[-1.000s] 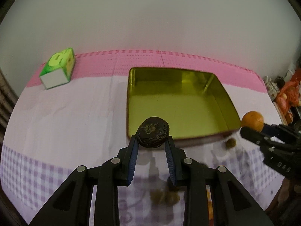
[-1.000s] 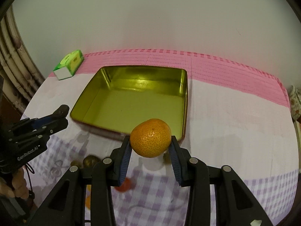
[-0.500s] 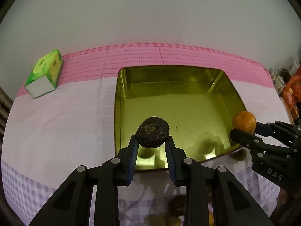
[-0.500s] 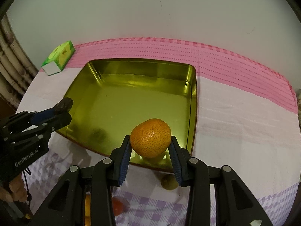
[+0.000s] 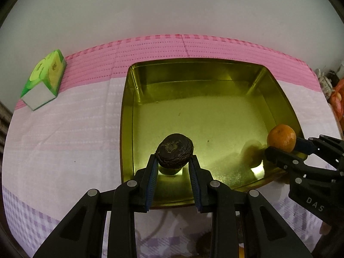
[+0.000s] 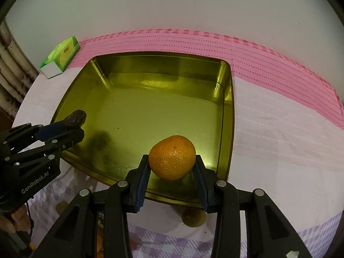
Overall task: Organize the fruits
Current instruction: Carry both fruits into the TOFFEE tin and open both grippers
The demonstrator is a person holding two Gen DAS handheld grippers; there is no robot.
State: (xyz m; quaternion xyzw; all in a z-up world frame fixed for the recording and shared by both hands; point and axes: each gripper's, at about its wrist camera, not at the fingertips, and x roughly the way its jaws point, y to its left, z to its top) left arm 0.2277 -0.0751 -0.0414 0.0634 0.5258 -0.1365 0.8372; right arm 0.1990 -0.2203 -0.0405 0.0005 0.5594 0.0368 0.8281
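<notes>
My left gripper [image 5: 173, 161] is shut on a dark, wrinkled round fruit [image 5: 174, 153] and holds it over the near left part of the gold metal tray [image 5: 126, 116]. My right gripper [image 6: 172, 163] is shut on an orange tangerine [image 6: 172, 157] above the tray's [image 6: 228, 116] near right part. In the left wrist view the tangerine [image 5: 281, 137] shows at the tray's right edge. In the right wrist view the dark fruit [image 6: 78, 116] shows at the tray's left edge. The tray holds nothing.
A green tissue box [image 5: 44, 83] lies at the back left on the pink cloth band. More small fruits lie on the checked cloth in front of the tray, one brownish [image 6: 193, 218]. A white wall stands behind the table. Orange clutter [image 5: 338, 103] sits at far right.
Both grippers have moved forward and down, from in front of the tray to over its near part, each still holding its fruit. The tray looks larger and closer.
</notes>
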